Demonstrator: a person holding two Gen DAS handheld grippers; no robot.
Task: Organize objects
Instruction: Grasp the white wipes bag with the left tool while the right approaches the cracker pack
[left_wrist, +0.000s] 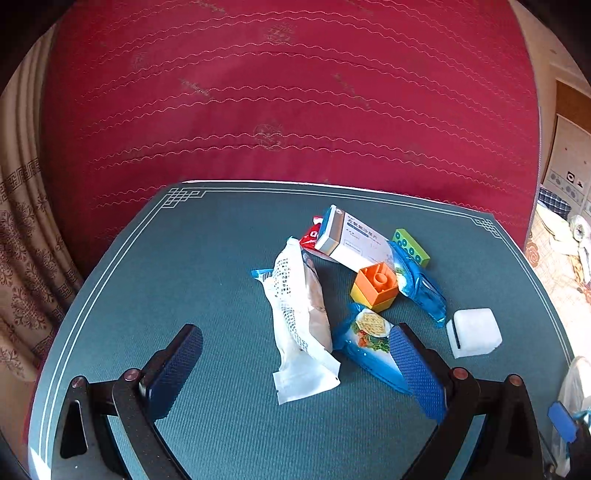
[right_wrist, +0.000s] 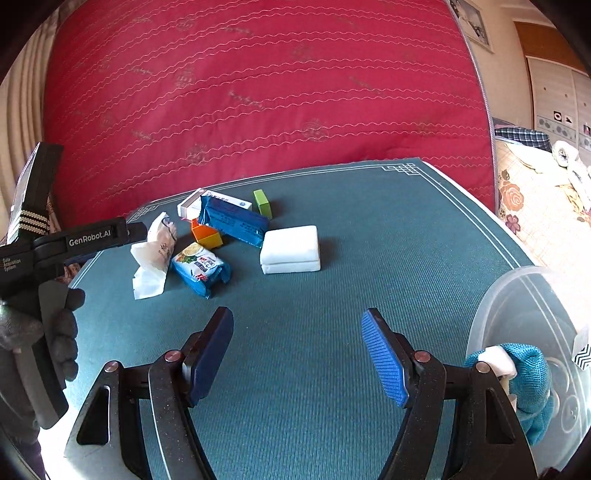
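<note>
Across the middle of the left wrist view we see a small heap on the teal mat (left_wrist: 184, 258): a white wrapper (left_wrist: 299, 325) lying lengthwise, a blue cracker packet (left_wrist: 365, 339) at its right, an orange block (left_wrist: 376, 284) above that, a white medicine box (left_wrist: 351, 240) leaning over a red packet (left_wrist: 308, 234), a long blue packet (left_wrist: 421, 284), a green brick (left_wrist: 412, 247) and a white block (left_wrist: 474, 332) apart at the right. Our left gripper (left_wrist: 299, 373) hangs open and empty, its right pad overlapping the cracker packet in the picture; we cannot tell whether they touch. Our right gripper (right_wrist: 297, 358) stands wide open over bare mat, holding nothing. A clear plastic bin (right_wrist: 517, 295) sits at the lower right of the right wrist view with a teal cloth (right_wrist: 532, 380) inside.
</note>
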